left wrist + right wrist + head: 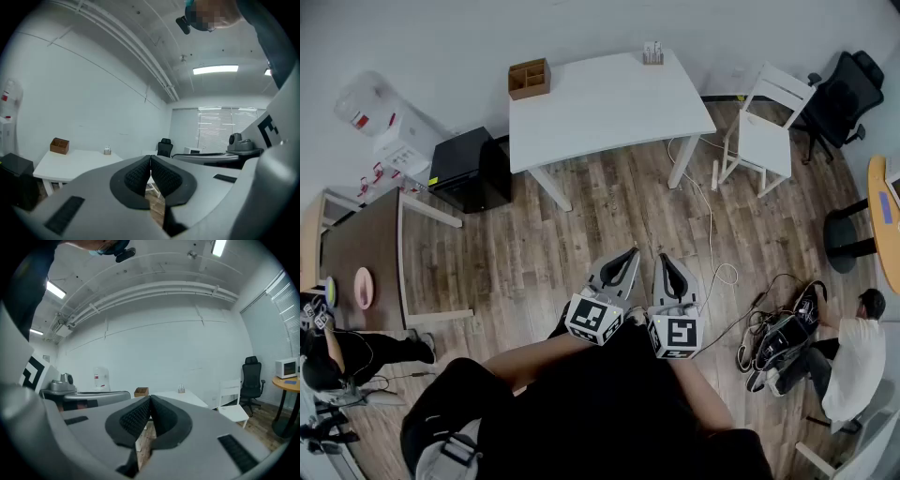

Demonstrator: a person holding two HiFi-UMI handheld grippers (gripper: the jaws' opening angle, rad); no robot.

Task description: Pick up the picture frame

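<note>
No picture frame can be told for sure in any view. A small clear stand at the far edge of the white table is too small to identify; it also shows in the left gripper view and the right gripper view. My left gripper and right gripper are side by side close to my body, over the wooden floor and well short of the table. The left gripper has its pads pressed together with nothing between them. The right gripper is the same.
A brown wooden organizer box sits on the table's far left corner. A white chair stands right of the table and a black cabinet left of it. A dark table is at left. A seated person and cables are at right.
</note>
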